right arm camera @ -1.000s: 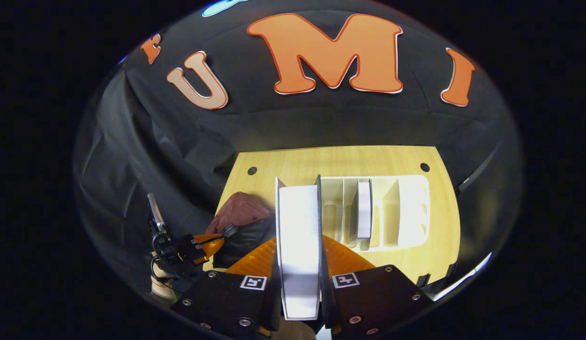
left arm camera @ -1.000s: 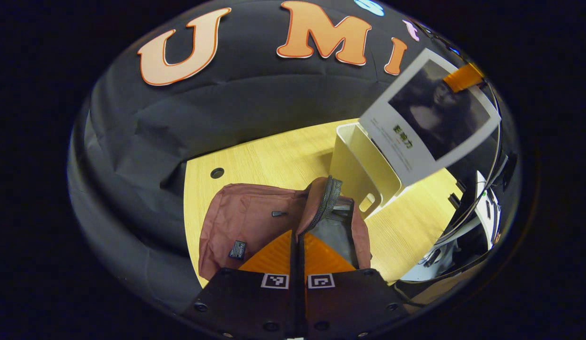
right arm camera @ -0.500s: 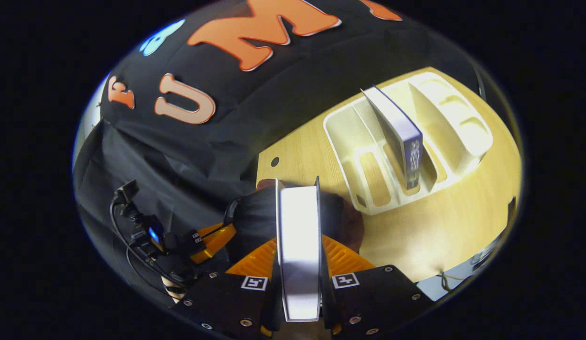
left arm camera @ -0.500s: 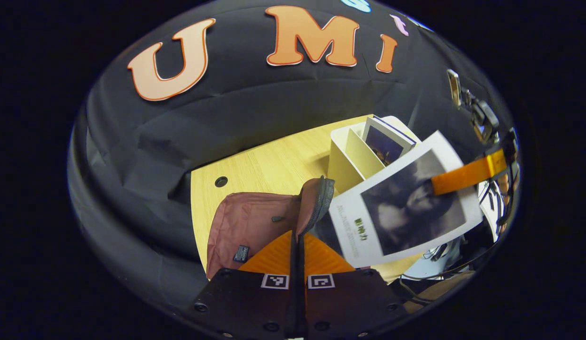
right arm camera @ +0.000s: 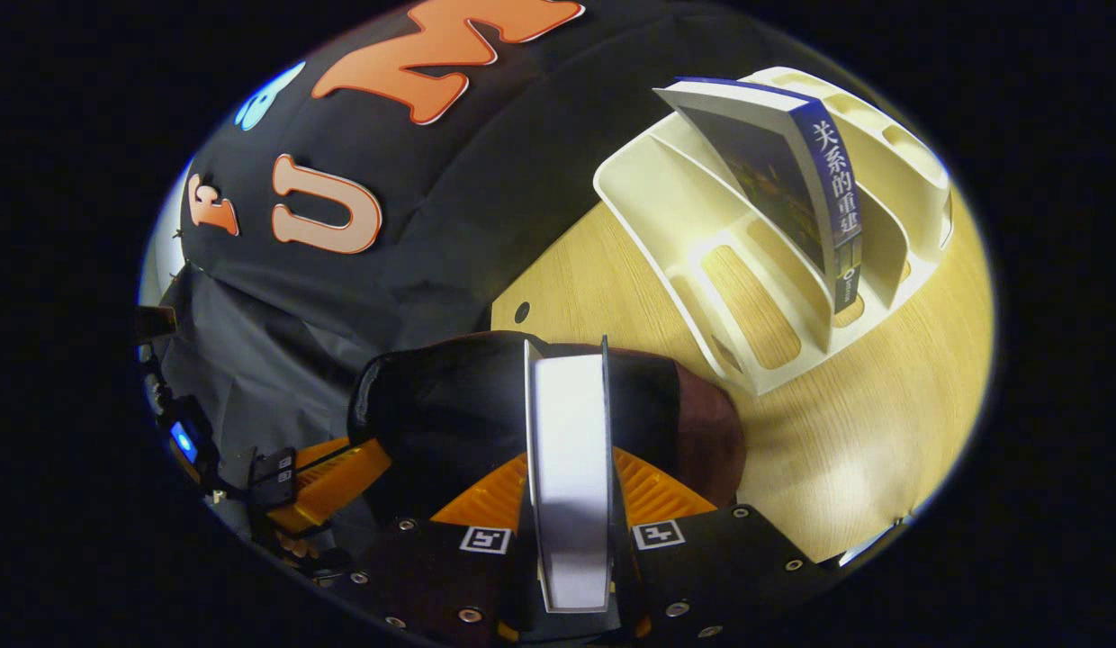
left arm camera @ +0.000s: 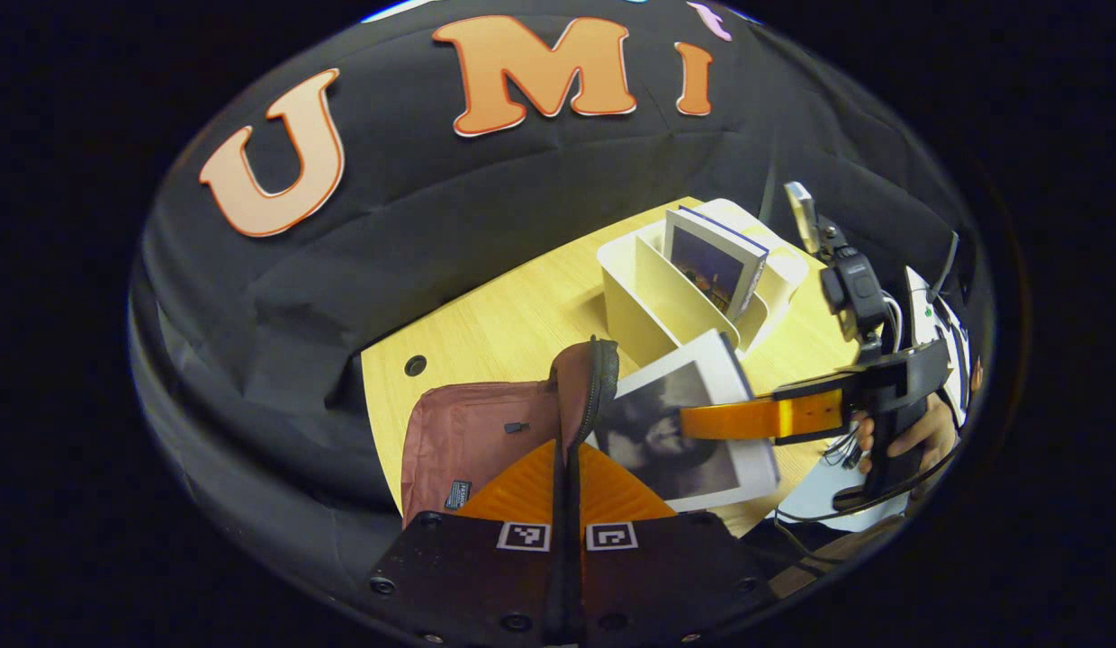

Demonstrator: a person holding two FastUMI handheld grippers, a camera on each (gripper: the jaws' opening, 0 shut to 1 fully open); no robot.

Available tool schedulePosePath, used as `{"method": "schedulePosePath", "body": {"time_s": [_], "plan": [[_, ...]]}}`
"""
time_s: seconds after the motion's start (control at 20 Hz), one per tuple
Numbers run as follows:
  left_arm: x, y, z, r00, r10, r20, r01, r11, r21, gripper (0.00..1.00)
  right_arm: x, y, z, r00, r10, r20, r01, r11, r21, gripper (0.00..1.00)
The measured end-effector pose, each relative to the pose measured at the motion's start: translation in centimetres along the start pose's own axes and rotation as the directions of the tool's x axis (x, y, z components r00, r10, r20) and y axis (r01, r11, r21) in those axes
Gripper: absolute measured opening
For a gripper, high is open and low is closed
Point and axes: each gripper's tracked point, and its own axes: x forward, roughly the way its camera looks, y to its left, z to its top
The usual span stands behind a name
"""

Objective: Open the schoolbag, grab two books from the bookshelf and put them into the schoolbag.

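The reddish-brown schoolbag (left arm camera: 468,432) lies on the wooden table. My left gripper (left arm camera: 567,447) is shut on its zippered flap edge (left arm camera: 598,378) and holds it upright, so the mouth gapes. A white book with a dark picture (left arm camera: 693,423) hangs tilted at that mouth, lower corner behind the flap. My right gripper (right arm camera: 569,454) is shut on this book, whose page edge (right arm camera: 567,405) points into the bag's dark opening (right arm camera: 450,405). A second book (right arm camera: 810,189) leans in the cream bookshelf (right arm camera: 702,225), also seen as book (left arm camera: 715,265) in shelf (left arm camera: 639,297).
The table (right arm camera: 846,432) ends close behind the bag at the black cloth wall. A hand (left arm camera: 909,436) holds the right gripper's handle at the table's right edge, with cables and white gear below it. The left gripper (right arm camera: 328,468) shows beside the bag.
My right gripper has carried the white book down and leftward from above the shelf to the bag's mouth. The left gripper has kept the flap lifted.
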Motion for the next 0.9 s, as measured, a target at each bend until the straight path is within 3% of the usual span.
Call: {"method": "schedulePosePath", "body": {"time_s": [0.2, 0.45, 0.6, 0.75, 0.8, 0.9], "plan": [[-0.7, -0.4, 1.1, 1.0, 0.0, 0.01, 0.0, 1.0, 0.024, 0.0, 2.6, 1.3, -0.4, 1.0, 0.026, -0.005, -0.026, 1.0, -0.009, 0.35], [-0.1, 0.4, 2.7, 1.0, 0.001, 0.026, -0.002, 0.999, 0.047, 0.01, 5.5, 2.7, -0.5, 1.0, 0.008, 0.026, -0.007, 0.999, -0.04, 0.36], [-0.1, 0.4, 2.5, 1.0, -0.014, 0.016, 0.013, 0.999, 0.029, 0.0, 6.3, 2.2, -1.6, 0.999, -0.019, -0.039, 0.017, 0.998, -0.065, 0.39], [0.1, 0.8, 2.1, 1.0, -0.017, 0.009, 0.017, 1.0, 0.024, 0.01, 6.7, 0.4, -4.0, 0.987, -0.079, -0.142, 0.065, 0.993, -0.1, 0.71], [0.2, 0.8, 2.1, 1.0, -0.02, 0.011, 0.02, 1.0, 0.02, 0.0, 6.8, 0.1, -4.4, 0.983, -0.097, -0.158, 0.08, 0.991, -0.109, 0.94], [0.4, 1.0, 1.9, 1.0, -0.024, 0.01, 0.024, 1.0, 0.004, 0.01, 5.7, -0.8, -4.6, 0.975, -0.114, -0.191, 0.093, 0.989, -0.114, 0.98]]}}
